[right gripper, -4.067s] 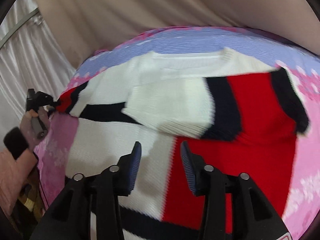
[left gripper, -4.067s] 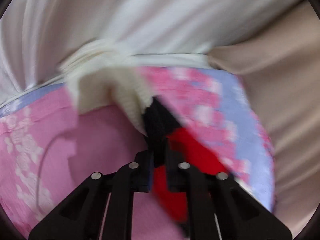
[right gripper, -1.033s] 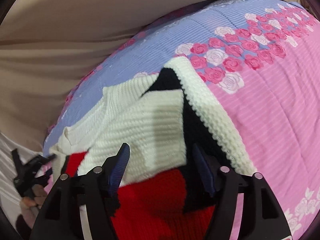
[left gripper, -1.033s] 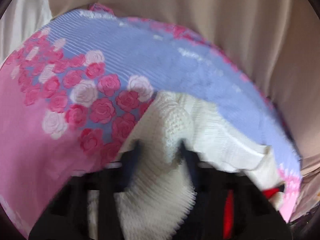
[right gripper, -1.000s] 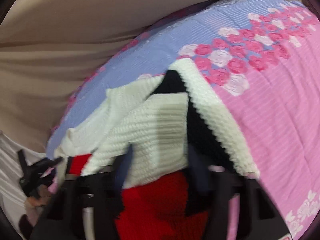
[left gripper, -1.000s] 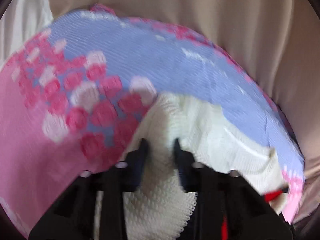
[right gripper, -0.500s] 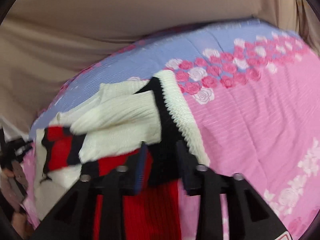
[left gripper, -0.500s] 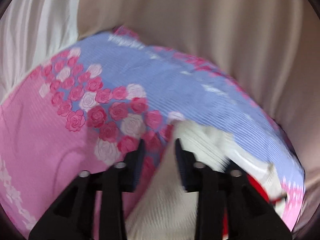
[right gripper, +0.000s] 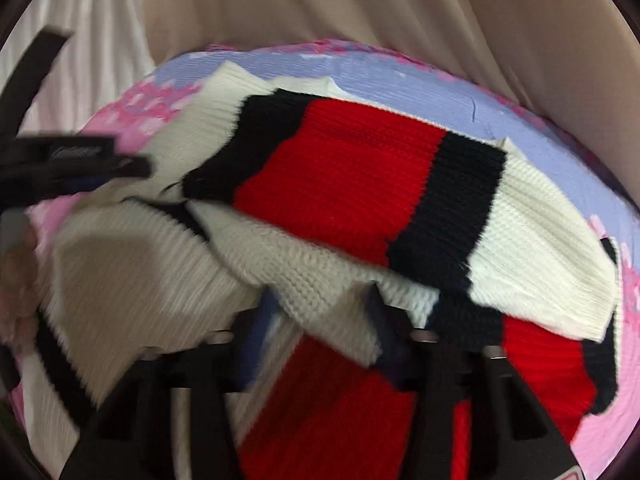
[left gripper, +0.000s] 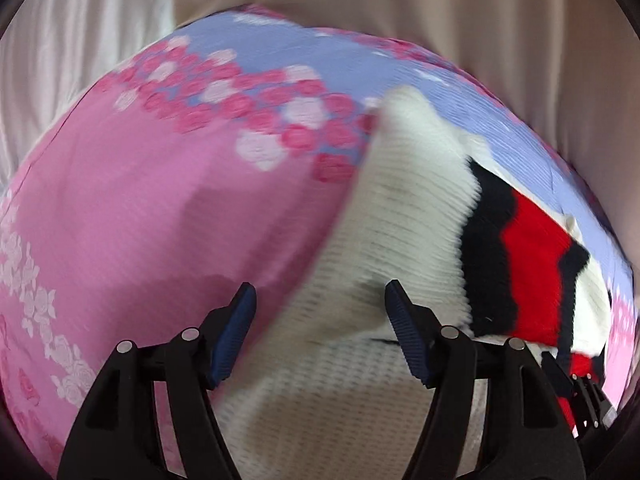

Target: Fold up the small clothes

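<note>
A knitted sweater (right gripper: 344, 168) in white, black and red blocks lies on the pink and lilac rose-print sheet (left gripper: 140, 208). Its upper part is folded down over the body. In the left wrist view the sweater's white edge (left gripper: 400, 216) lies ahead. My left gripper (left gripper: 318, 332) is open and empty over that white edge. It also shows at the left of the right wrist view (right gripper: 80, 164). My right gripper (right gripper: 320, 320) is blurred and stands open, with a white fold of the sweater lying between its jaws.
Beige curtain (right gripper: 320, 4) hangs behind the bed and white curtain (left gripper: 72, 40) at the left. The lilac far edge of the sheet (right gripper: 420, 80) lies just beyond the sweater. Bare pink sheet spreads left of the sweater.
Both grippers have opened and let go of the sweater's top edge after bringing it down over the body. The left gripper has pulled back; the folded red and black part now lies flat.
</note>
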A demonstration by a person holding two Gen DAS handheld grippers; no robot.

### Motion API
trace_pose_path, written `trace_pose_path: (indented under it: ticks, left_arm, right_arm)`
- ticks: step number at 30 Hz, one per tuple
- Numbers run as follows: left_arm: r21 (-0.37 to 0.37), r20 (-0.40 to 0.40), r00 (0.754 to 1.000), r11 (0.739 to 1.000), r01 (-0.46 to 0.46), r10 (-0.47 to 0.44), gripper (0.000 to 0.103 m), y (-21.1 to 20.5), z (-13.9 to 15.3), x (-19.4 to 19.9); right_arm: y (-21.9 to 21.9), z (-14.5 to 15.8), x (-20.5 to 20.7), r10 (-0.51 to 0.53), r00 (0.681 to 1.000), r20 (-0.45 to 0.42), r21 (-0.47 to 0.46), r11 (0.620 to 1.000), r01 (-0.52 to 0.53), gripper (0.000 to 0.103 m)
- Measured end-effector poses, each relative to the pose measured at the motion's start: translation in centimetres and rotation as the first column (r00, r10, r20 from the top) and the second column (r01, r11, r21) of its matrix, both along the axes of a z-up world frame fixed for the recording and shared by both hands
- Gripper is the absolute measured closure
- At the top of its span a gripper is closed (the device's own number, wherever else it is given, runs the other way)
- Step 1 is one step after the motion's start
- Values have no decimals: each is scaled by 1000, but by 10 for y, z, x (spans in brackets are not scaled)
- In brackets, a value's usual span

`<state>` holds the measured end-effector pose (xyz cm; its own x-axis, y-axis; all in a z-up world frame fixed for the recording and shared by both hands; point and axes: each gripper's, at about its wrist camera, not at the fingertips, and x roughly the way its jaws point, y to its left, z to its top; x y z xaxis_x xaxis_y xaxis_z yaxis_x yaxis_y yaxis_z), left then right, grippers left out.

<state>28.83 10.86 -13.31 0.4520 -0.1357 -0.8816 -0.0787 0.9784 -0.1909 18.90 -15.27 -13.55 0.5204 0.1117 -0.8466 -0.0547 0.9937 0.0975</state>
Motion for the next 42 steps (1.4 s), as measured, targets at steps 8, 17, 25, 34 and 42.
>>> trace_pose_path:
  ticks: [8, 17, 25, 34, 42]
  left_arm:
    - [-51, 18, 999, 998, -31, 32, 38, 24, 13, -2]
    - [-116, 39, 999, 993, 36, -32, 35, 4, 23, -32]
    - [-55, -29, 992, 991, 122, -124, 32, -43, -4, -47]
    - [-79, -20, 992, 989, 122, -124, 25, -73, 0, -38]
    - [-160, 22, 999, 986, 44, -41, 28, -31, 21, -49]
  right_arm:
    - [23, -2, 20, 58, 998, -24, 98, 994, -56, 78]
    - [-127, 44, -103, -391, 919, 51, 278, 889, 363, 63]
    - [-201, 30, -206, -581, 813, -22, 217, 791, 572, 61]
    - [-155, 44, -139, -455, 889, 50, 307, 854, 420, 58]
    - [-15, 49, -43, 11, 994, 107, 152, 988, -27, 45]
